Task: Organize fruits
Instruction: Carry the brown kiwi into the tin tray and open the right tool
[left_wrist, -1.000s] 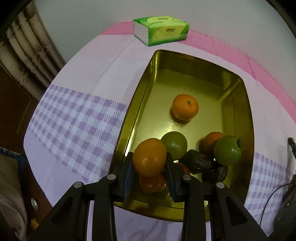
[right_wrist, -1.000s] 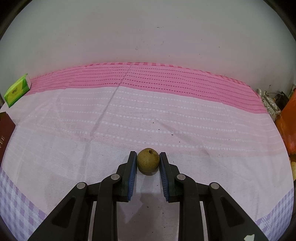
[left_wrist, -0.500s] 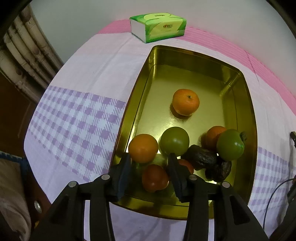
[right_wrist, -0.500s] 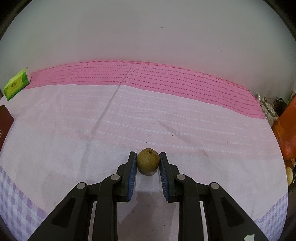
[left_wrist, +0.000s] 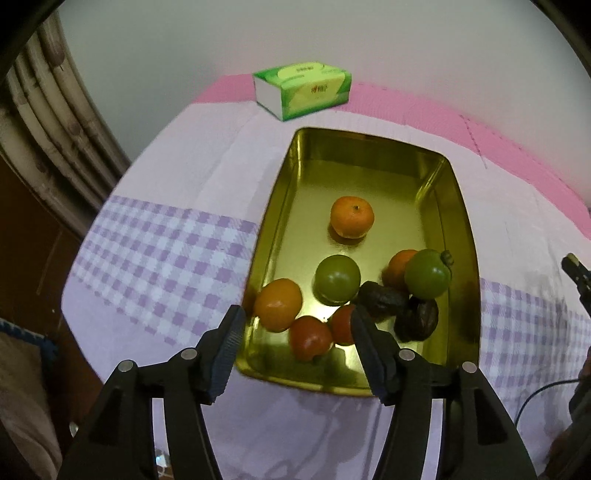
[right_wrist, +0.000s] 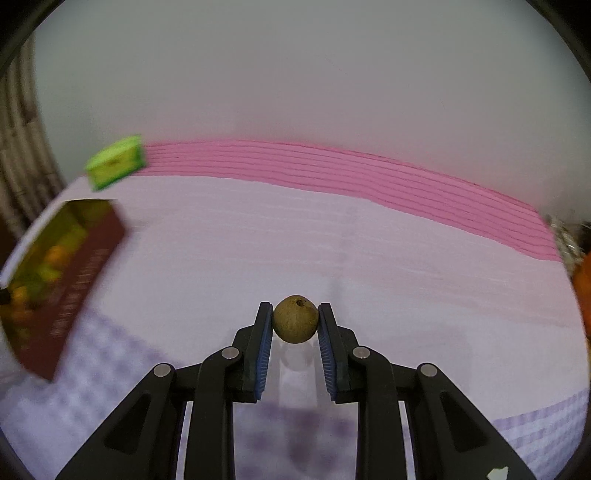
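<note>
A gold tin tray (left_wrist: 458, 206) holds several fruits: an orange (left_wrist: 351, 217) alone in the middle, a green fruit (left_wrist: 337, 279), an orange (left_wrist: 279, 304) at the near left wall, two red fruits (left_wrist: 309, 336), another green fruit (left_wrist: 427, 273) and dark wrinkled ones (left_wrist: 384, 301). My left gripper (left_wrist: 297, 328) hangs over the tray's near end, its jaws opening, nothing pressed between the pads. In the right wrist view my right gripper (right_wrist: 295, 323) is shut on a small round brown fruit (right_wrist: 295, 319), lifted above the cloth. The tray (right_wrist: 85, 266) shows blurred at the left there.
A green tissue box (left_wrist: 303, 90) lies behind the tray by the white wall. The table wears a pink, white and purple-checked cloth (left_wrist: 166, 254). Curtain folds (left_wrist: 48, 122) hang at the left. A cable (left_wrist: 535, 398) and dark objects lie at the right edge.
My left gripper let go of the orange, which now rests in the tray's near left corner, and drew up and back. My right gripper lifted the brown fruit and swung left toward the tray.
</note>
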